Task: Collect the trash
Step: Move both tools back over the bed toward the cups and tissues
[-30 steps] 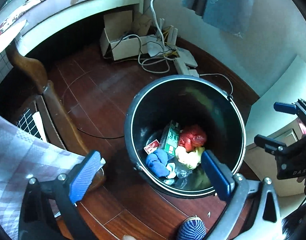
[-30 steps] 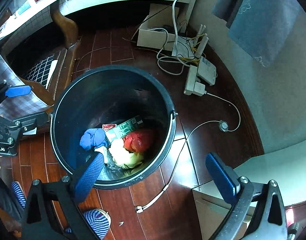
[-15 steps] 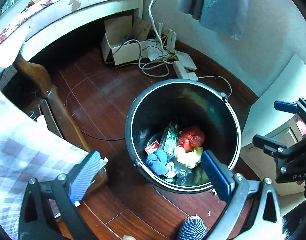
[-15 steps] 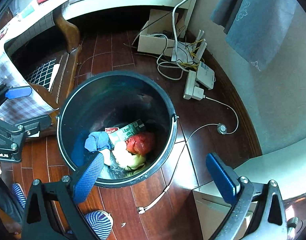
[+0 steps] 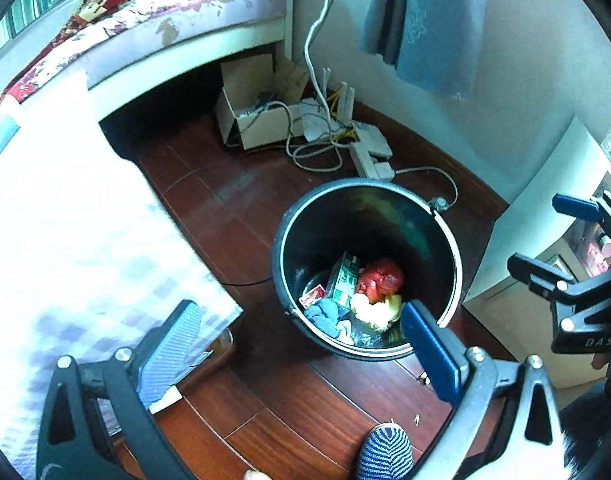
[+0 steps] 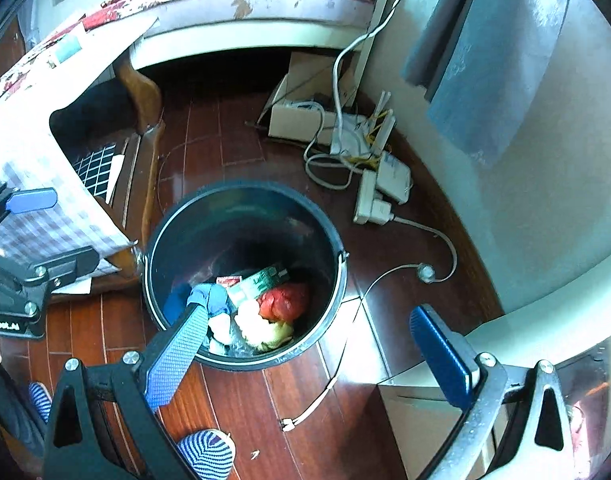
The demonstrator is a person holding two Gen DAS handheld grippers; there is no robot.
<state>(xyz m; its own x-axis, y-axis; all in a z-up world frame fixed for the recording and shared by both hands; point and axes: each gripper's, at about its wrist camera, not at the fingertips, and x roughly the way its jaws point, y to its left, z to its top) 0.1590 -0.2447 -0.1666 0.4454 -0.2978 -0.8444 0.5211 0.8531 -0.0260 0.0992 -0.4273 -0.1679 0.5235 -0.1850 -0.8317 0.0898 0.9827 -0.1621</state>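
Observation:
A black round trash bin (image 5: 289,216) stands on the wooden floor, also in the right wrist view (image 6: 241,194). Inside lie a red crumpled wad (image 5: 379,276), a green carton (image 5: 345,276), a blue cloth (image 5: 323,314) and yellowish scraps (image 5: 375,312); the red wad also shows in the right wrist view (image 6: 283,300). My left gripper (image 5: 301,344) is open and empty, high above the bin's near left side. My right gripper (image 6: 305,344) is open and empty above the bin's near right rim.
A table with a checked cloth (image 5: 65,208) is on the left, with a wooden chair (image 6: 143,92) under it. A cardboard box (image 5: 257,120), cables, a router and a power strip (image 6: 371,200) lie by the wall. A white cabinet (image 6: 525,332) stands right. A striped slipper (image 5: 385,452) is near.
Both grippers have risen and pulled back from the bin, which now looks smaller. The tablecloth fills more of the left wrist view. The trash in the bin has not moved.

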